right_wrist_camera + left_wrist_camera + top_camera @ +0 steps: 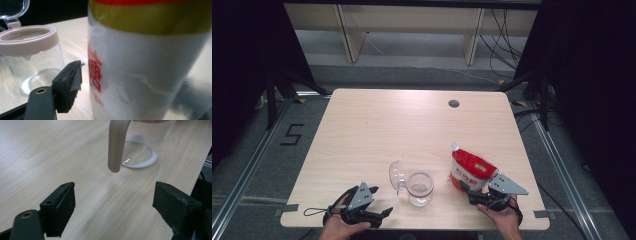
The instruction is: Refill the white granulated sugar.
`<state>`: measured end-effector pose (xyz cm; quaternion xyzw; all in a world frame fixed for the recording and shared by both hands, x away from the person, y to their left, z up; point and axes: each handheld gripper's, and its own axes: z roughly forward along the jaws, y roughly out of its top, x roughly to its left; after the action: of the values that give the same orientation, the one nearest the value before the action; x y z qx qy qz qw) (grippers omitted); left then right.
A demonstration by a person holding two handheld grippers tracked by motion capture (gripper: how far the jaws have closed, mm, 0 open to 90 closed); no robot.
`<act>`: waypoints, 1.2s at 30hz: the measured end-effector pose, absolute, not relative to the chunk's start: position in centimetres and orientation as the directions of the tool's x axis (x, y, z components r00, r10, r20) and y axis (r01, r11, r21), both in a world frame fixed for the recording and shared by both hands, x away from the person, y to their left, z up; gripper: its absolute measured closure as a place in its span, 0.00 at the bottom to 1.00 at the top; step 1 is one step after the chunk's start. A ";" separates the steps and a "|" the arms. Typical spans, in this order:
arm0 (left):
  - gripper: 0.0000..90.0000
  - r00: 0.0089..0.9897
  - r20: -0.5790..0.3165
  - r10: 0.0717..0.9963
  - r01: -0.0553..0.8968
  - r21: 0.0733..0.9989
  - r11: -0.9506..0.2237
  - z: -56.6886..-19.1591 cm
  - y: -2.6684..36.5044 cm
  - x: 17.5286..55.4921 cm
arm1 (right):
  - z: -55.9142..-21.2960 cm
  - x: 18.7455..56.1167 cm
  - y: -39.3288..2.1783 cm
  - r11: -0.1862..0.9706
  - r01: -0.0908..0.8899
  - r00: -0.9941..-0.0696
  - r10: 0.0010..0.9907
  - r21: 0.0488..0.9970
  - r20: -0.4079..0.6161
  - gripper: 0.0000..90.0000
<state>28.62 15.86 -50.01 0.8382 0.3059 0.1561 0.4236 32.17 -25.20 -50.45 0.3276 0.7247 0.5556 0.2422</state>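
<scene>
The red-and-white plastic pouch (469, 171) stands near the table's (377, 130) front right edge, beside the clear glass jar with its hinged lid open (419, 188). The right gripper (468, 191) seems spread wide at the pouch's base, pads apparently not pressing. The left gripper (384, 214) gapes empty.

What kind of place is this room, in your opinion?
Probably a recording lab, not a kitchen: a bare wooden table stands between black curtains, with floor tape markings and loose cables behind it.
</scene>
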 end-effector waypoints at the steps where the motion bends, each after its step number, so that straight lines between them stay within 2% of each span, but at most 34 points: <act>1: 0.20 0.764 0.001 0.645 0.381 0.806 -0.453 -50.0 15.9 28.6 | -50.5 32.3 -25.2 0.167 0.191 -0.676 0.737 0.967 0.006 0.25; 3: 0.20 0.772 -0.013 0.636 0.383 0.807 -0.449 -50.0 15.8 28.6 | -50.6 32.5 -25.2 0.178 0.174 -0.682 0.731 0.969 -0.012 0.25; 4: 0.20 0.774 0.012 0.633 0.369 0.804 -0.466 -49.9 15.9 28.6 | -50.7 32.5 -25.2 0.197 0.161 -0.672 0.740 0.967 -0.038 0.25; 5: 0.20 0.779 0.016 0.627 0.363 0.804 -0.471 -49.9 15.9 28.6 | -50.6 32.4 -25.0 0.191 0.183 -0.680 0.733 0.964 -0.016 0.25; 11: 0.20 0.771 0.005 0.637 0.374 0.806 -0.459 -50.0 15.8 28.6 | -50.8 32.8 -25.2 0.179 0.163 -0.678 0.734 0.970 -0.022 0.27; 14: 0.20 0.771 -0.002 0.636 0.378 0.805 -0.456 -50.0 15.8 28.5 | -50.9 32.9 -25.2 0.170 0.171 -0.689 0.725 0.970 -0.006 0.30; 16: 0.20 0.771 0.006 0.637 0.377 0.802 -0.463 -50.0 15.8 28.6 | -51.1 33.3 -25.3 0.164 0.135 -0.687 0.726 0.977 -0.027 0.34; 18: 0.20 0.771 0.000 0.637 0.375 0.808 -0.455 -50.0 15.8 28.6 | -51.2 33.1 -25.2 0.143 0.177 -0.689 0.725 0.974 0.019 0.36; 19: 0.20 0.774 0.002 0.633 0.376 0.802 -0.463 -49.9 15.9 28.6 | -51.2 33.2 -25.3 0.159 0.157 -0.685 0.729 0.975 -0.009 0.38; 20: 0.20 0.774 0.002 0.633 0.376 0.802 -0.463 -49.9 15.9 28.6 | -51.3 32.9 -25.2 0.129 0.212 -0.673 0.738 0.969 0.049 0.38; 21: 0.20 0.774 -0.004 0.634 0.373 0.812 -0.450 -49.9 15.8 28.6 | -51.4 33.2 -25.3 0.122 0.188 -0.685 0.728 0.975 0.041 0.38; 22: 0.20 0.780 0.006 0.626 0.368 0.805 -0.466 -49.9 15.9 28.6 | -51.4 33.2 -25.4 0.151 0.195 -0.681 0.732 0.969 0.023 0.39; 24: 0.20 0.771 0.003 0.637 0.377 0.805 -0.459 -50.0 15.8 28.5 | -51.4 33.2 -25.3 0.133 0.198 -0.680 0.732 0.971 0.039 0.39; 25: 0.20 0.771 0.003 0.637 0.377 0.804 -0.459 -50.0 15.8 28.5 | -51.5 33.5 -25.3 0.143 0.167 -0.700 0.714 0.975 0.015 0.39; 33: 0.20 0.770 -0.004 0.638 0.376 0.810 -0.449 -50.1 15.7 28.5 | -51.6 33.7 -25.1 0.123 0.164 -0.702 0.711 0.979 0.028 0.41; 36: 0.20 0.770 -0.008 0.638 0.373 0.817 -0.440 -50.1 15.7 28.5 | -51.6 33.6 -25.2 0.128 0.192 -0.699 0.714 0.973 0.045 0.41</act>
<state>28.51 15.72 -50.08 0.8347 0.3029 0.1529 0.4337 33.61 -25.16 -51.60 0.3163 0.7163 0.5798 0.2250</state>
